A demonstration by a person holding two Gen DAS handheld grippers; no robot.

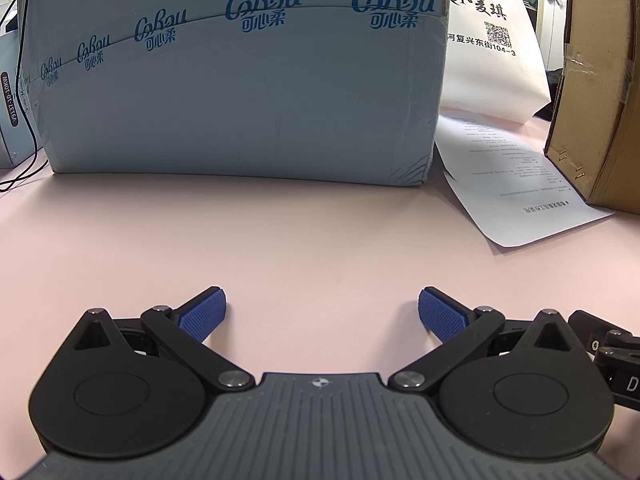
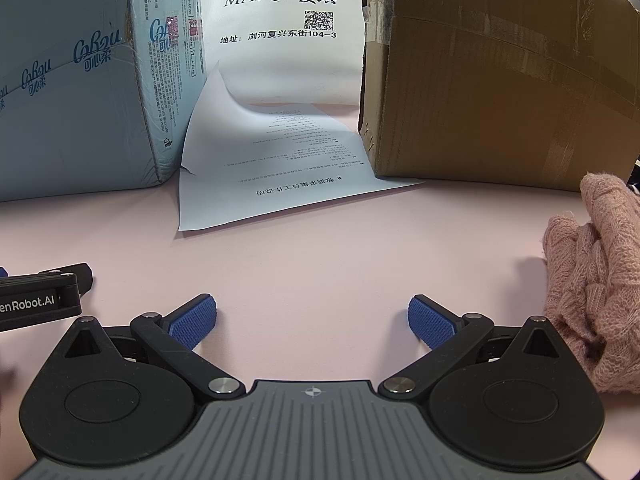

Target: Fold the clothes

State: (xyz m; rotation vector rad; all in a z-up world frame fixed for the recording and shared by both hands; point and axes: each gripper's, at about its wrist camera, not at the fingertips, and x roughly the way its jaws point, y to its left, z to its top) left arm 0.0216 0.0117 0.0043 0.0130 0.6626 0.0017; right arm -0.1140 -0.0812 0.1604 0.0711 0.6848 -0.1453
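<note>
Both claws, left (image 1: 322,312) and right (image 2: 313,320), gaped wide, held nothing, hovered over bare table (image 2: 320,248). Pink knit (image 2: 592,280) lay bunched just right, unfolded. Folding looked unstarted.

The left gripper (image 1: 322,312) hangs spread wide over the pink table (image 1: 300,240), a blue box (image 1: 240,80) beyond.

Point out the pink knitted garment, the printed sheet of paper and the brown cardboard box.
pink knitted garment (image 2: 592,280): right wrist view, middle of the bunched knit.
printed sheet of paper (image 2: 280,168): right wrist view, its printed middle.
brown cardboard box (image 2: 500,92): right wrist view, front wall.
</note>
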